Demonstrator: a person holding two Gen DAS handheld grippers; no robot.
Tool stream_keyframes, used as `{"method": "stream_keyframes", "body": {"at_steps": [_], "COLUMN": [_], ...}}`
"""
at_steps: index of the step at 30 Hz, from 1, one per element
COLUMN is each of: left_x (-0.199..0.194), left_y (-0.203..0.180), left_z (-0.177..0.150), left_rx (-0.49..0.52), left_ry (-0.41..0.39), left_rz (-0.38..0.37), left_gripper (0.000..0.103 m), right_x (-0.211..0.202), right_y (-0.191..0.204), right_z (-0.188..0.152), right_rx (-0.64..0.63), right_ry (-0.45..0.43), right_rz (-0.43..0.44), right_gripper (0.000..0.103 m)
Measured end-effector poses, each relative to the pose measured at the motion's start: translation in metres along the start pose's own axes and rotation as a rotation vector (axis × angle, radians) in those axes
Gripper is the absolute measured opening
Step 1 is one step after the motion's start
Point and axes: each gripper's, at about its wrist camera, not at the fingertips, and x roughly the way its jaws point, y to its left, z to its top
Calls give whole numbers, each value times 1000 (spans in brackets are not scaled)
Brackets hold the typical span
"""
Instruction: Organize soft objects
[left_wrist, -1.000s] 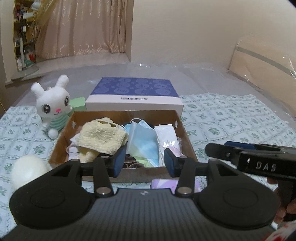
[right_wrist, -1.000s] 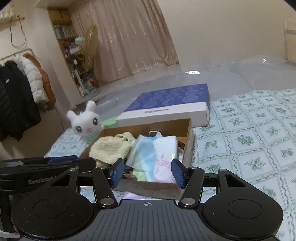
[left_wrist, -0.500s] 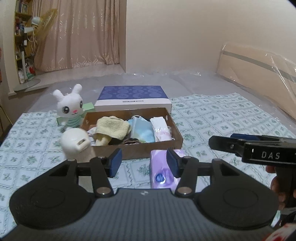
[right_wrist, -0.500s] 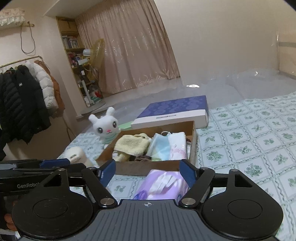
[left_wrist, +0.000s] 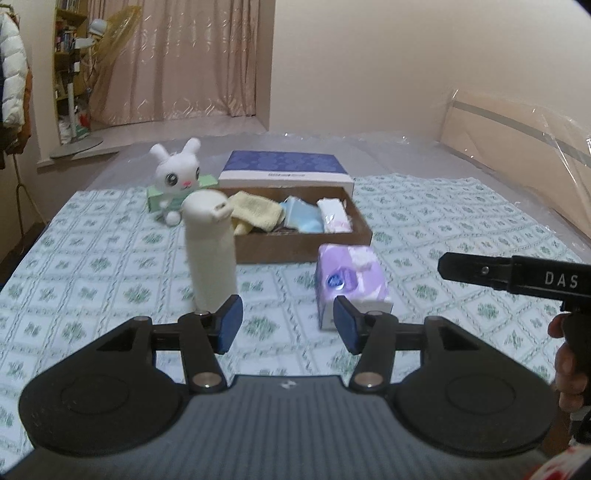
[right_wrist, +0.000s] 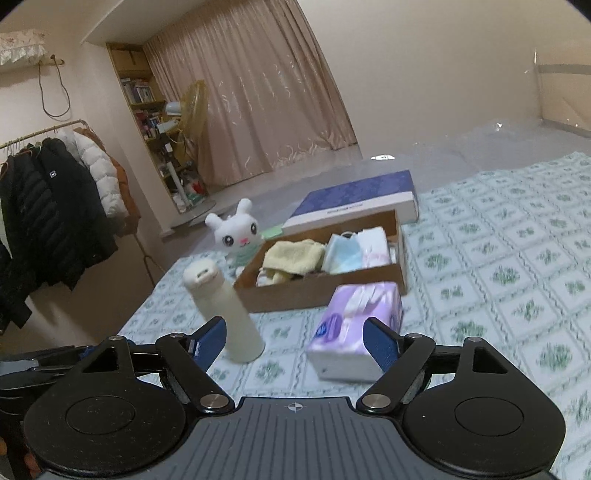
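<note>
A brown cardboard box (left_wrist: 303, 243) (right_wrist: 295, 291) on the patterned bedsheet holds a yellow towel (left_wrist: 255, 212) (right_wrist: 295, 254), blue face masks (left_wrist: 301, 219) (right_wrist: 343, 254) and a white tissue pack (left_wrist: 334, 218). A purple tissue pack (left_wrist: 351, 280) (right_wrist: 354, 321) lies in front of the box. A white plush bunny (left_wrist: 177, 175) (right_wrist: 238, 236) sits at its far left corner. My left gripper (left_wrist: 288, 325) is open and empty, well short of the box. My right gripper (right_wrist: 295, 341) is open wide just short of the purple pack, not touching it.
A white bottle (left_wrist: 210, 247) (right_wrist: 221, 306) stands upright left of the purple pack. A blue-lidded flat box (left_wrist: 284, 171) (right_wrist: 354, 201) and a green pack (left_wrist: 155, 195) lie behind the cardboard box. A coat rack (right_wrist: 55, 206) stands beyond the bed's left edge.
Both grippers have drawn back from the cardboard box, so the bottle and the purple pack now show in front of them. The right jaws have spread wider.
</note>
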Motion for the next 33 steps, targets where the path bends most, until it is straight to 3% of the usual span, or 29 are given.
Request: {"method": "stream_keyframes", "body": {"at_steps": [19, 33], "left_x": [-25, -16], "left_y": [16, 16], "left_z": [-59, -89], "left_rx": [-36, -37], "left_ry": [74, 150], "left_rz": [36, 31], "left_gripper": [52, 52], "right_x": [-10, -2], "right_y": [21, 35], "right_z": [-70, -103], "right_rx": [-75, -134], "right_ry": [157, 251], "right_rz": [-115, -124], "right_gripper": [81, 81]}}
